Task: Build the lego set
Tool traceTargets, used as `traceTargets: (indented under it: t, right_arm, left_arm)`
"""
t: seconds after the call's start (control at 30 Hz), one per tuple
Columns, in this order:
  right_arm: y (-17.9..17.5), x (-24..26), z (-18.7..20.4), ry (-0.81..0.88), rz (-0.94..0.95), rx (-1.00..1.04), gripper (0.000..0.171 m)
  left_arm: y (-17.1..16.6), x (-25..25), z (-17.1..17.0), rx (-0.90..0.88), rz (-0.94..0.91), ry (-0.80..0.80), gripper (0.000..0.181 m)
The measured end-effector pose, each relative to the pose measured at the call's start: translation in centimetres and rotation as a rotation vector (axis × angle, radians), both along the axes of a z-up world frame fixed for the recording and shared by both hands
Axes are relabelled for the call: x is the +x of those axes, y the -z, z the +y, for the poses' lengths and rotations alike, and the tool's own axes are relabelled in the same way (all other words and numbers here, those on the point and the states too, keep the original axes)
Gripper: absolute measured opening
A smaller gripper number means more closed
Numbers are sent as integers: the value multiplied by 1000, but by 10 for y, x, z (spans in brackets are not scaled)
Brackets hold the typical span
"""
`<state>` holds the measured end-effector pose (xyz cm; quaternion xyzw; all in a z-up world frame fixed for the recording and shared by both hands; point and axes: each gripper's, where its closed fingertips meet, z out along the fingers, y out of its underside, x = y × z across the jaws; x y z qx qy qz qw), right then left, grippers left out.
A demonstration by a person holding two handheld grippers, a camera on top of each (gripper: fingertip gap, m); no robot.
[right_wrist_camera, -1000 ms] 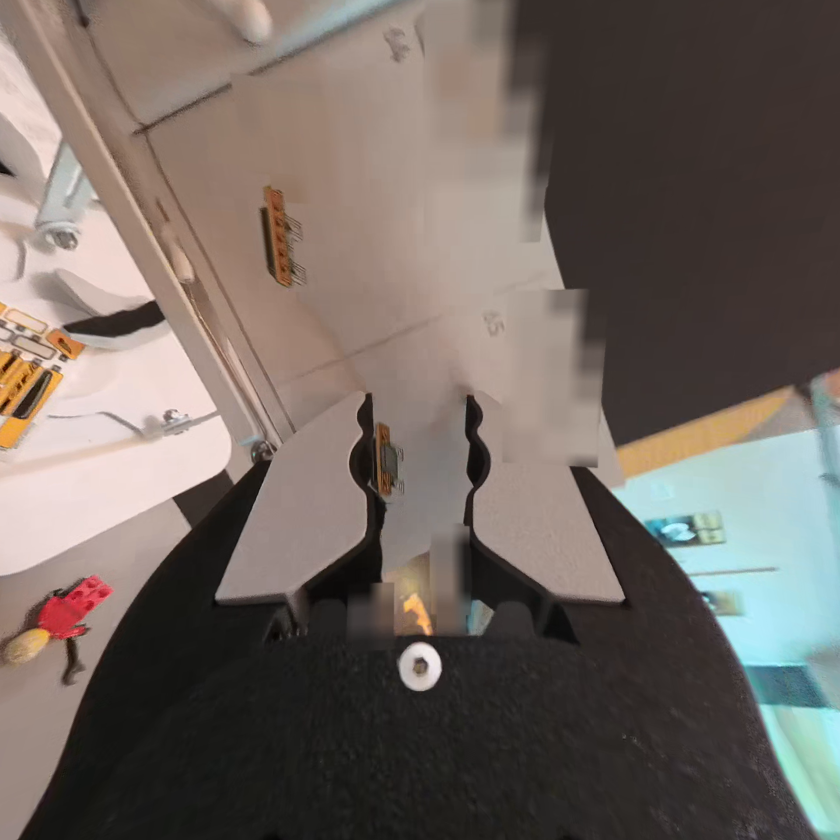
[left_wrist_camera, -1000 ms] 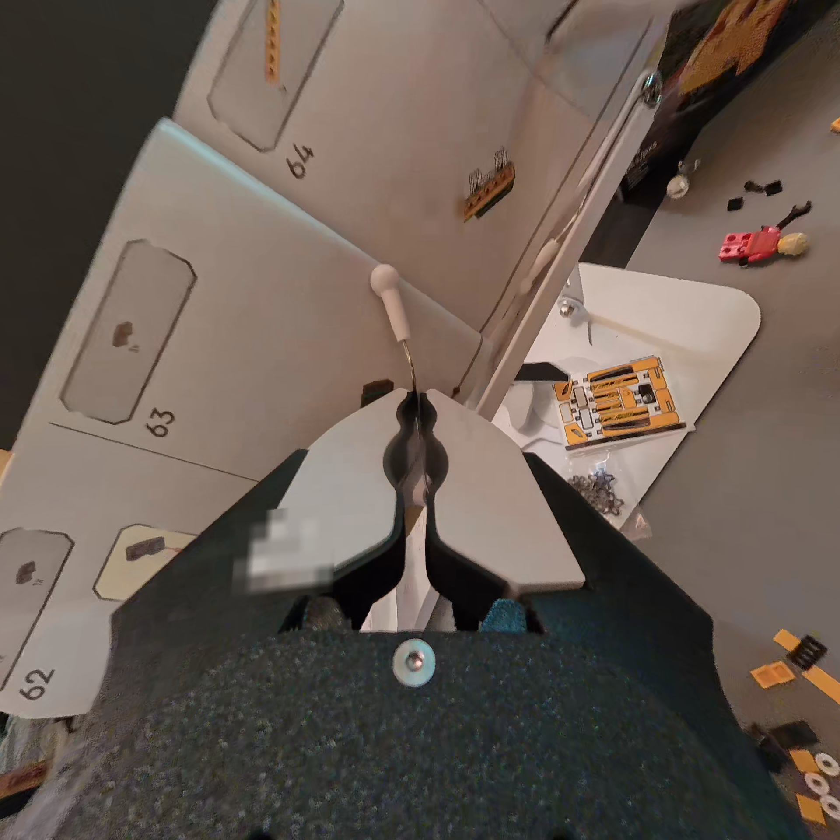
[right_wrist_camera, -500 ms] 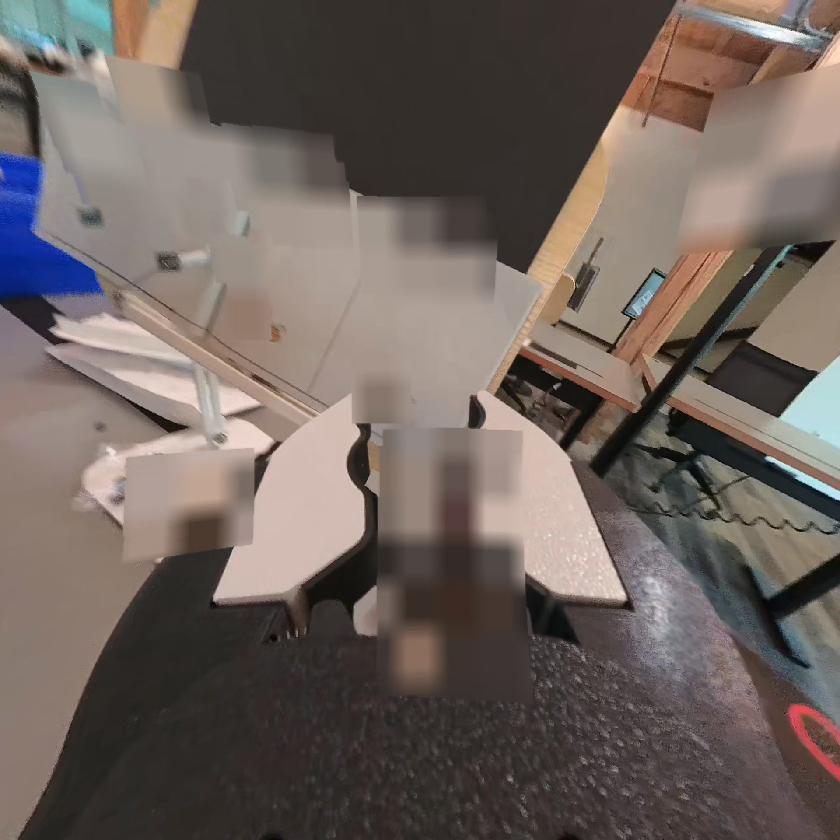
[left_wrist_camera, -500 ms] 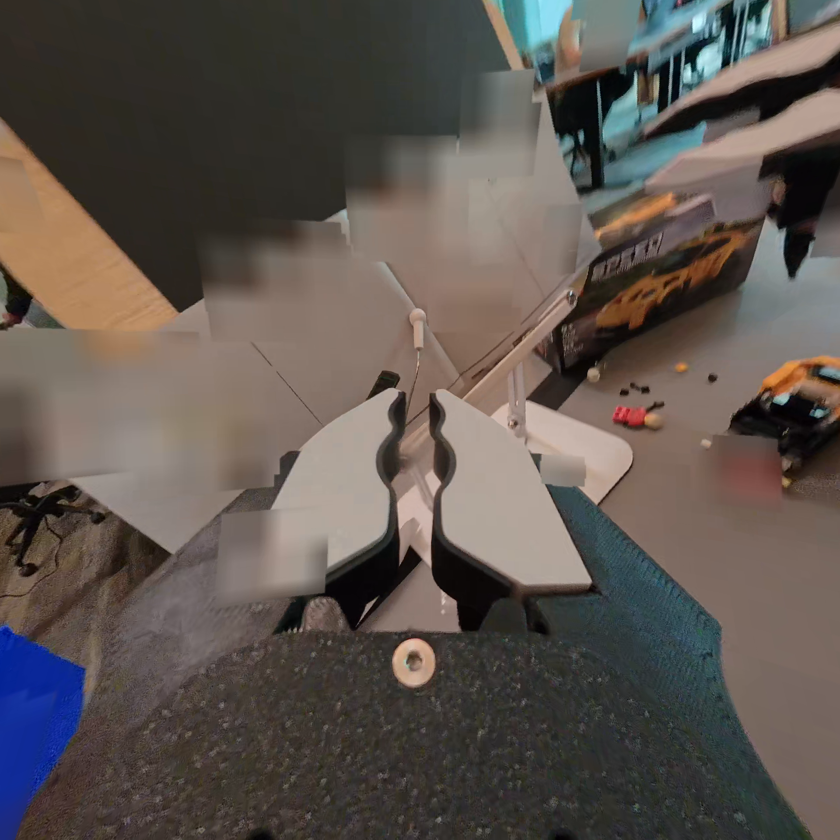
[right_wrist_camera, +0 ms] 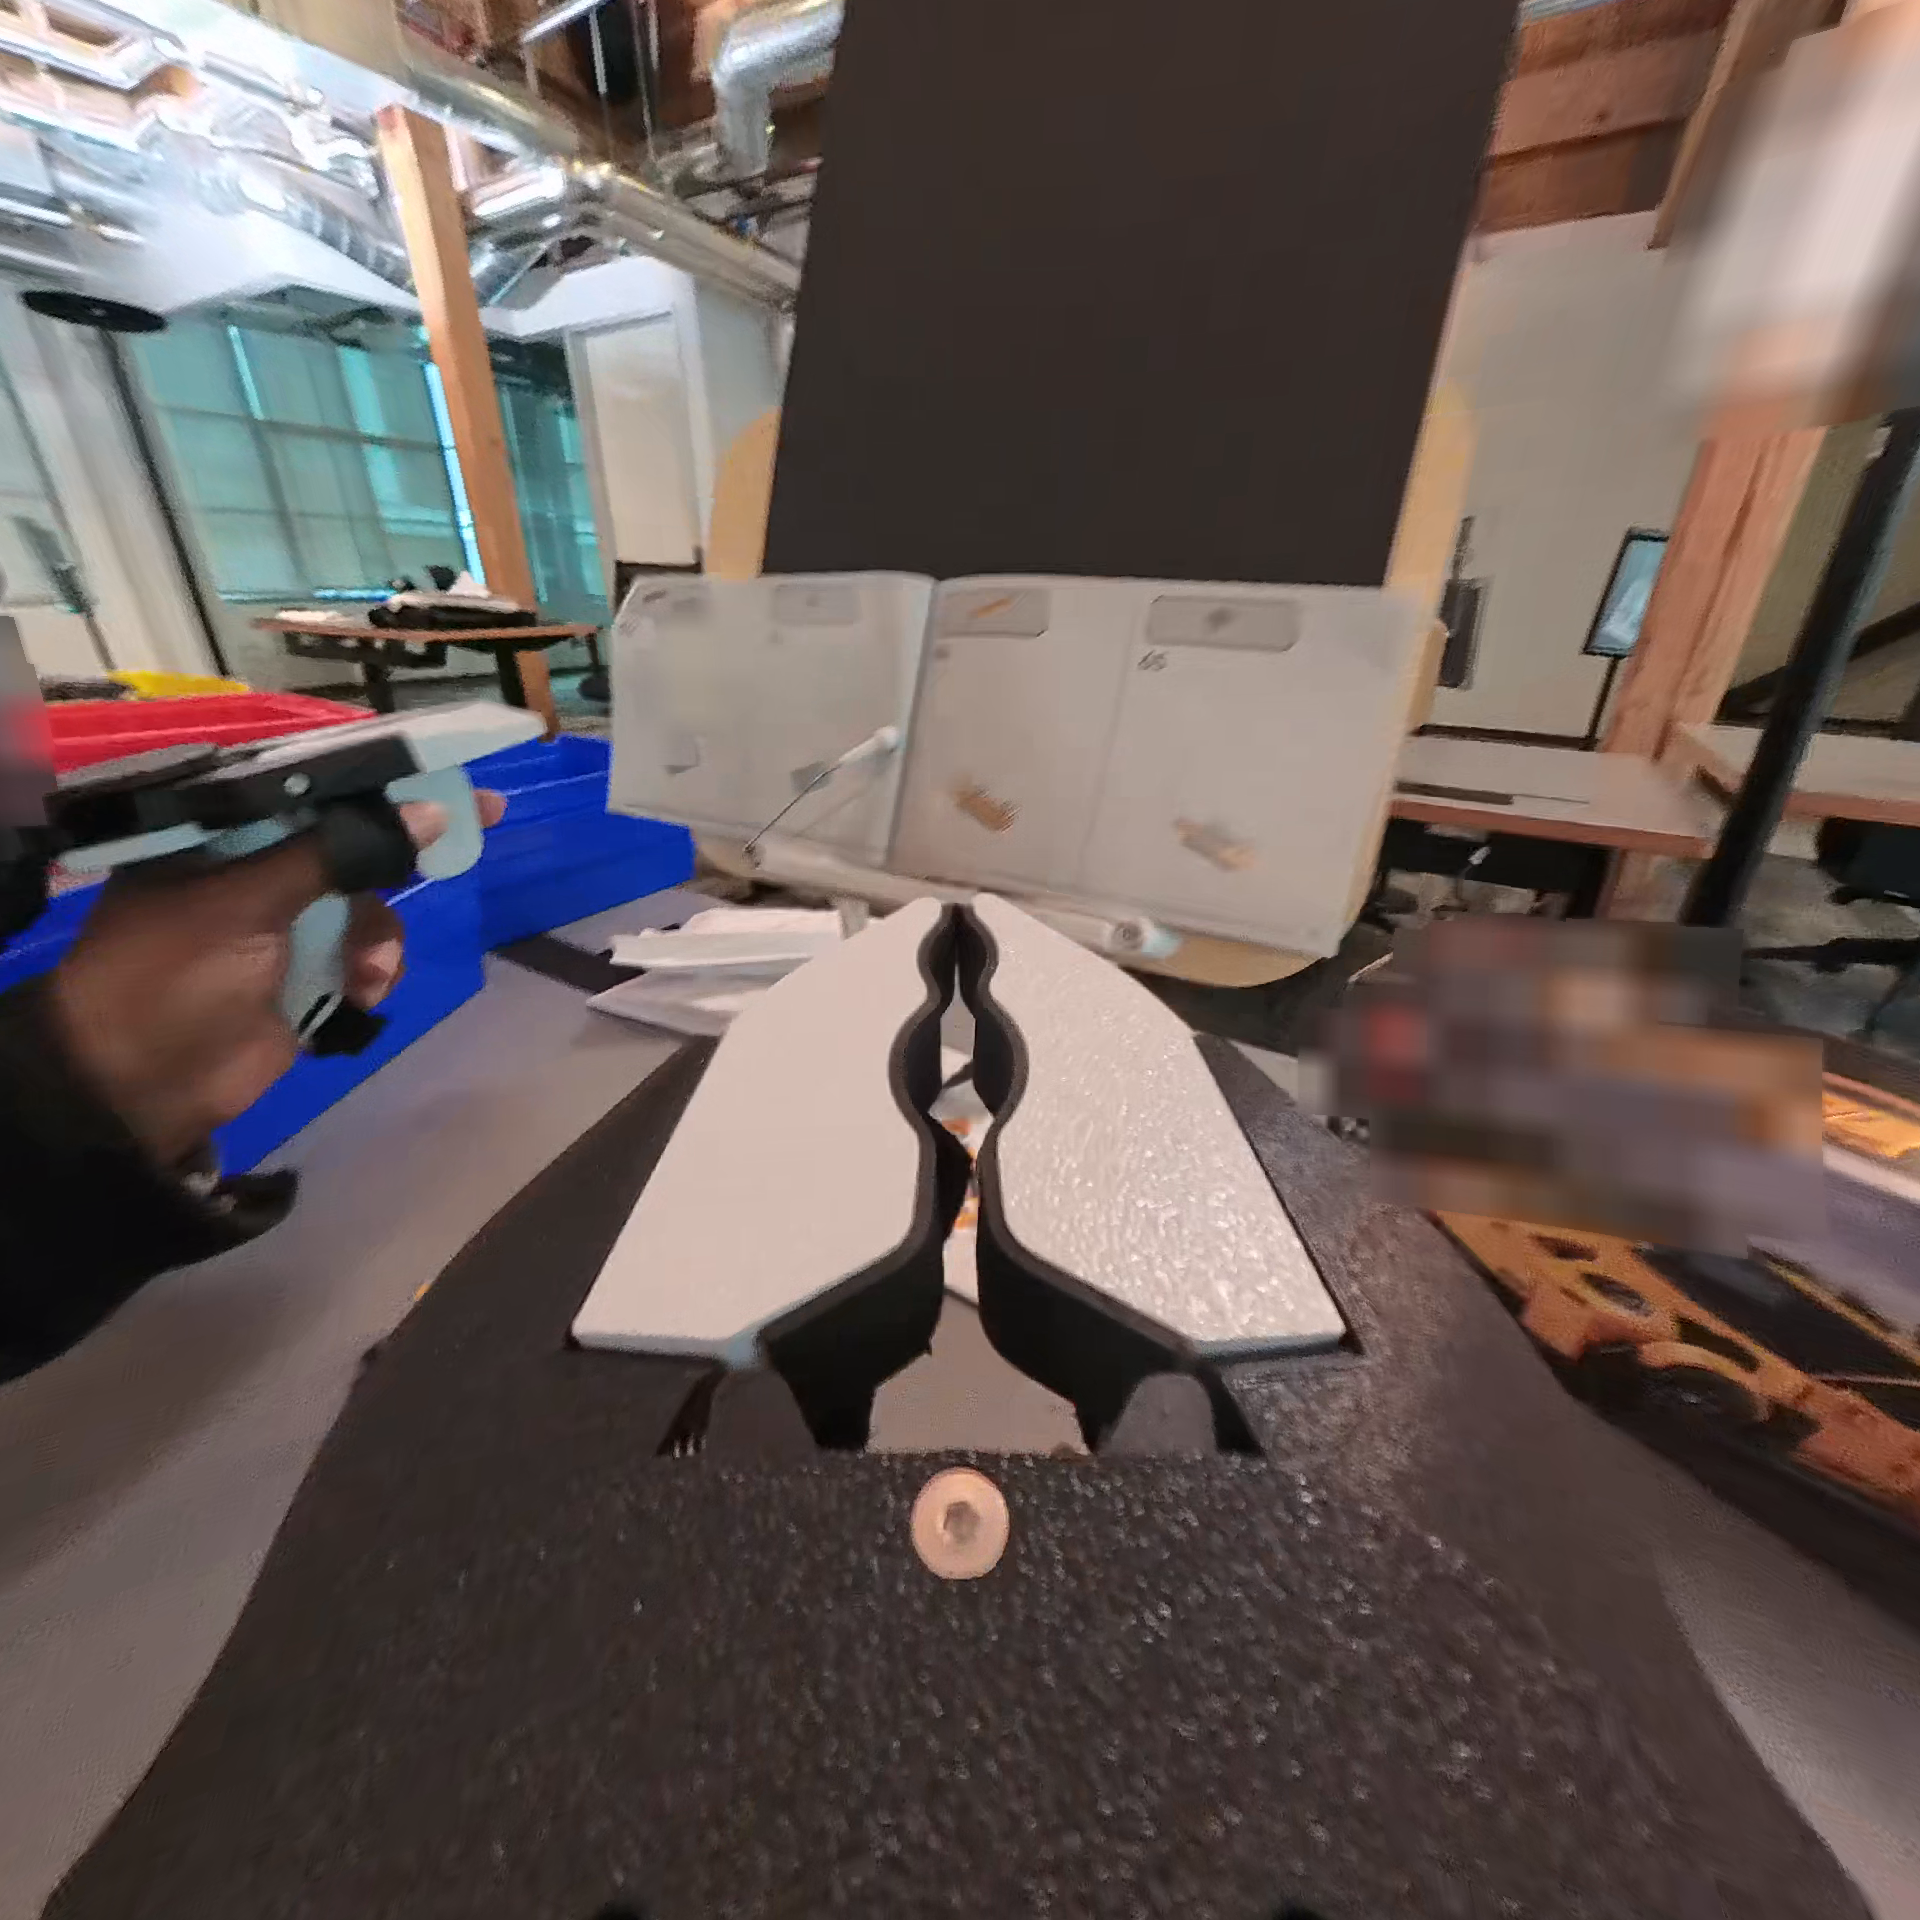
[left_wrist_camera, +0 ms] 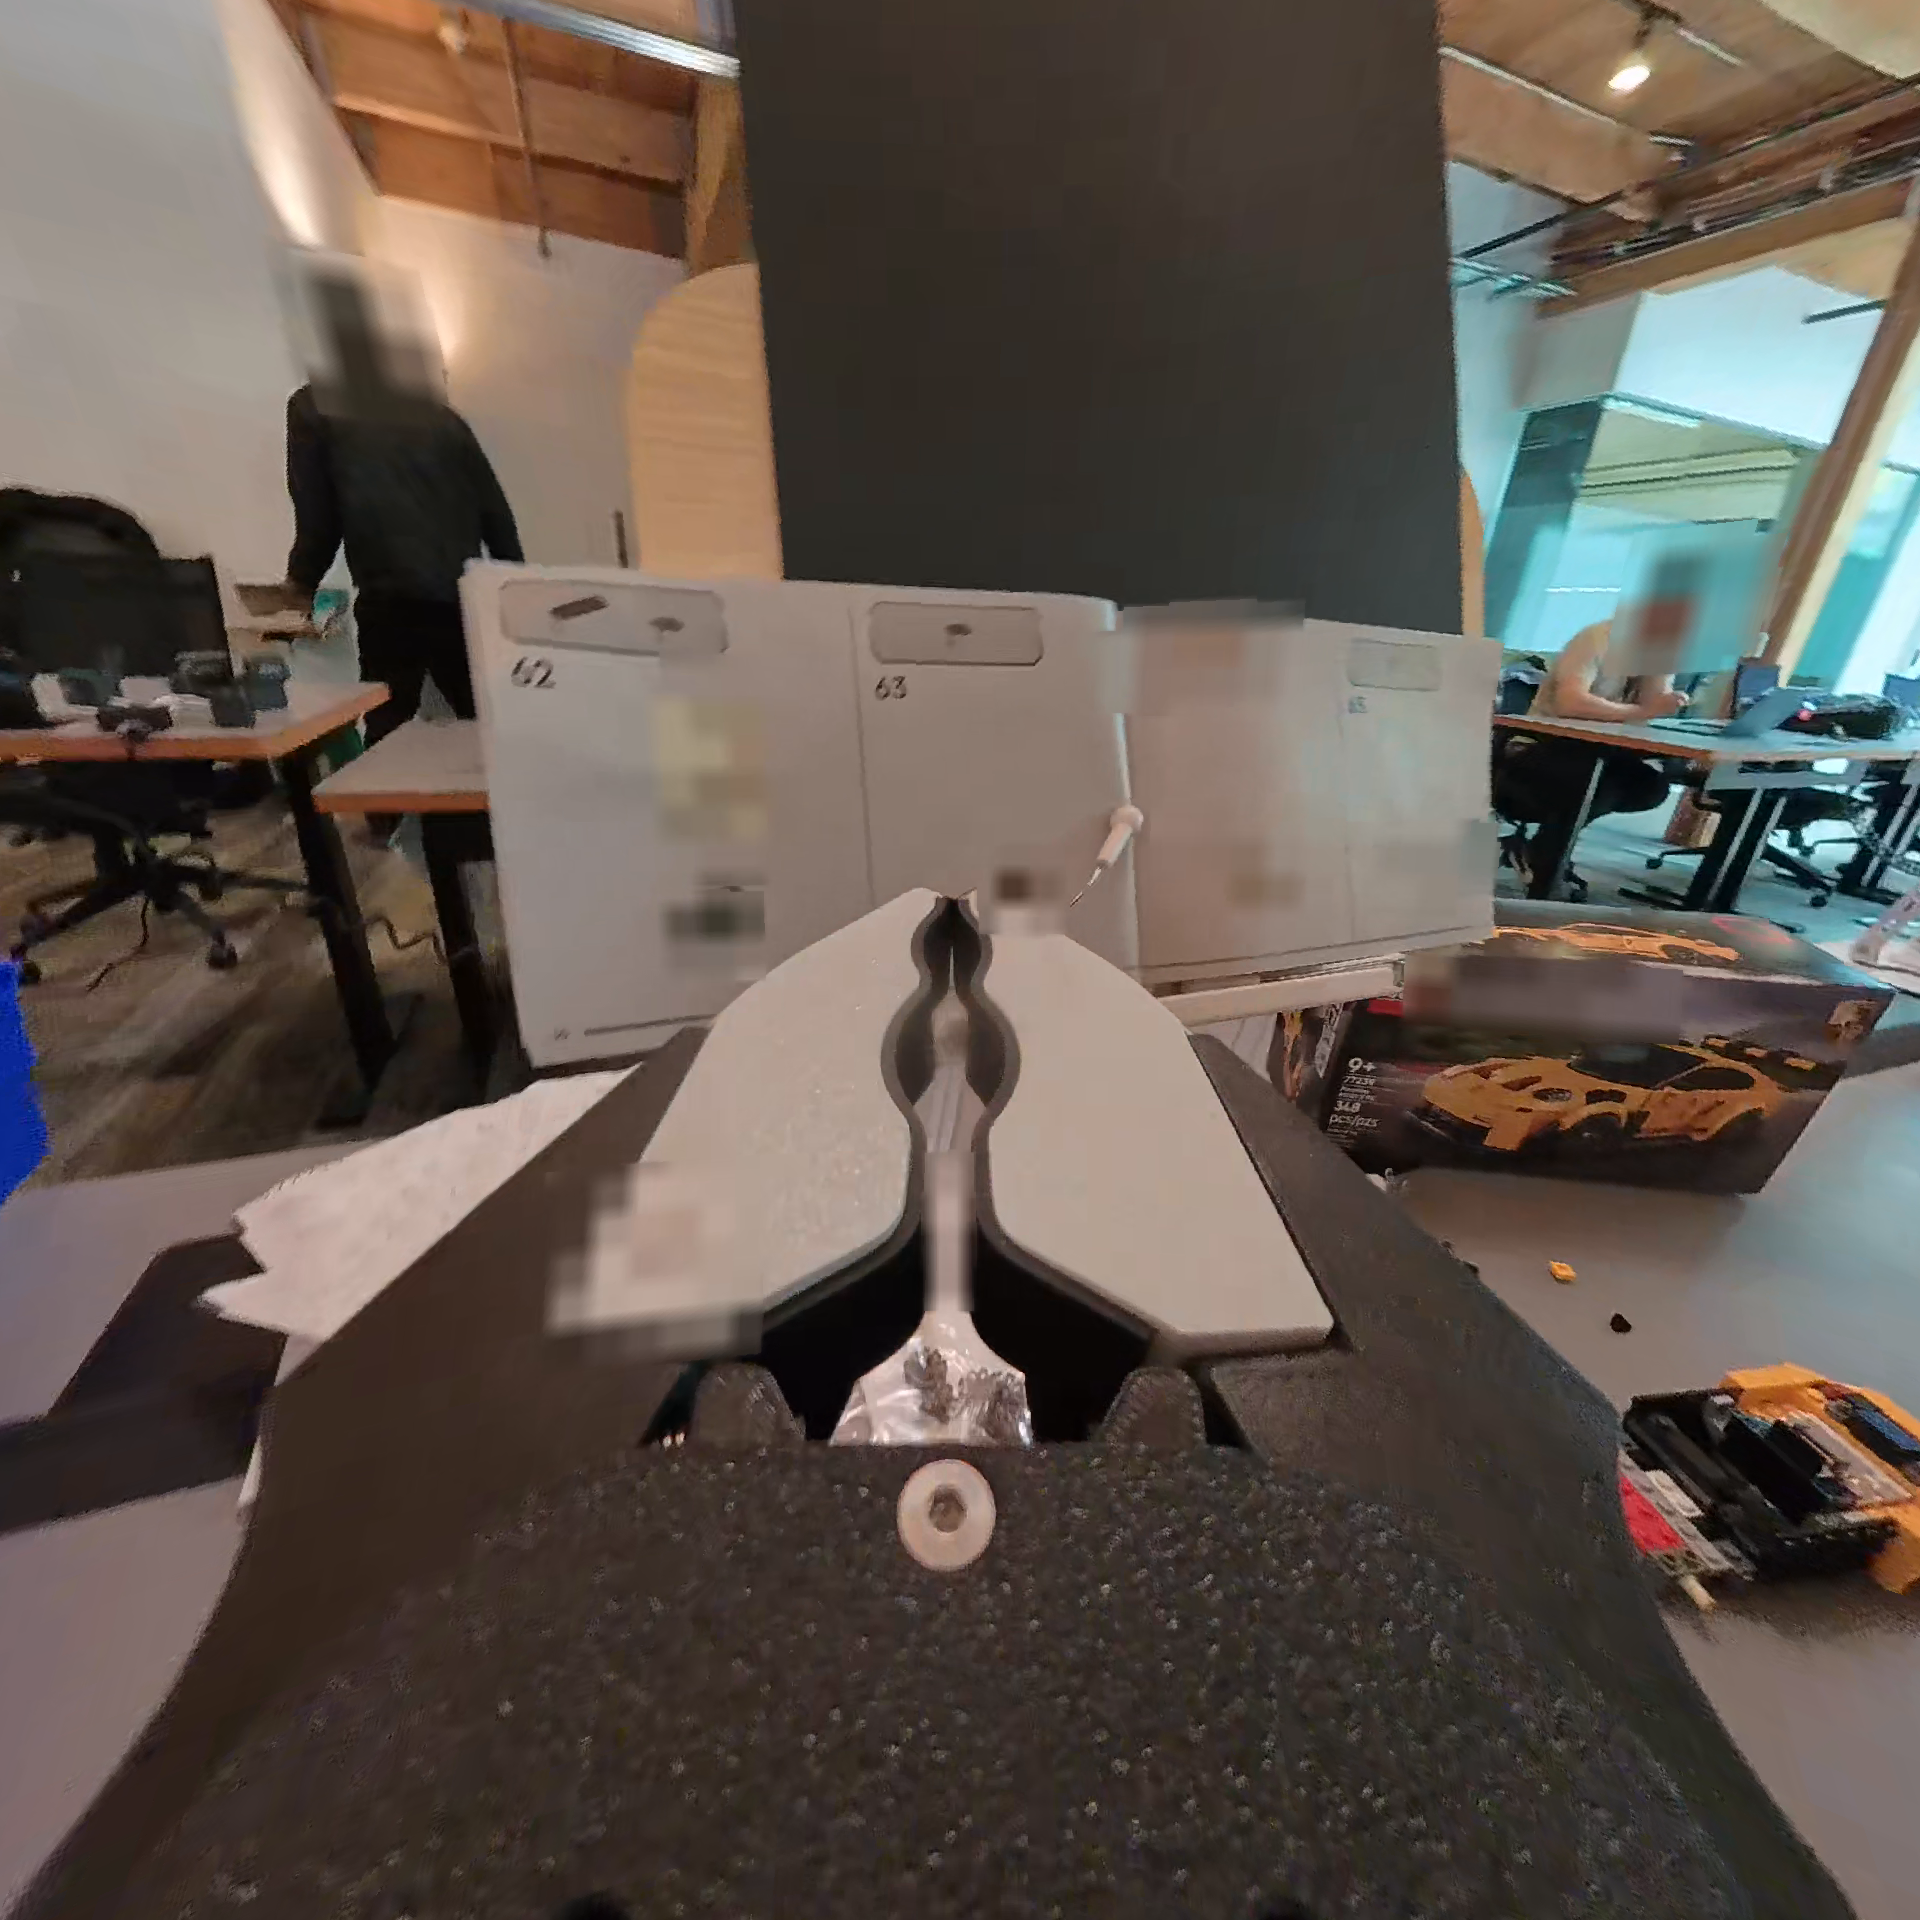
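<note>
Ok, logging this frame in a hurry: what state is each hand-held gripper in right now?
Left hand-held gripper: closed, nothing visibly held.
Right hand-held gripper: closed, nothing visibly held.

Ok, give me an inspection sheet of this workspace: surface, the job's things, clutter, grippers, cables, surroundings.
Surface: grey table, mostly bare on the right.
Job's things: instruction booklet open on a stand, held by a wire page clip; part-built yellow and black car at right; set box behind it; small bag of dark parts under the left gripper.
Clutter: torn white paper at left; a few loose small pieces on the table.
Grippers: left gripper and right gripper both shut, empty, clear of the table.
Cables: one on the floor near an office chair.
Surroundings: blue bins, desks, people in the background.
</note>
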<state>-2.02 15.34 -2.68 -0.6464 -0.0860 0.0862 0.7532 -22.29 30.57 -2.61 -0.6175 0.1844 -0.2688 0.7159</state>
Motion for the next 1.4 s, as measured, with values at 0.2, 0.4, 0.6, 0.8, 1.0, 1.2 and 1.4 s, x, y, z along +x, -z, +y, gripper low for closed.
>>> traceTargets:
  t: [0.2,0.4,0.6,0.8,1.0,1.2,1.4]
  right_arm:
    - [51,-26,10,-45,-99,-15,0]
    - [74,-38,13,-97,-135,-16,0]
    - [83,-29,18,-79,-104,-52,0]
    - [86,-29,20,-72,-106,-58,0]
    - [89,-28,21,-60,-147,-58,0]
    - [100,-26,26,-68,-132,-94,0]
    - [104,-28,26,-74,-144,-102,0]
  left_arm:
    - [13,-17,9,5,52,-54,0]
    - [12,-27,16,78,129,-103,0]
    - [9,-30,29,85,135,-131,0]
    - [-22,-36,58,125,107,-192,0]
    - [-39,-28,94,128,41,-207,0]
    - [-53,-34,102,219,108,-285,0]
    - [-44,-35,116,148,77,-237,0]
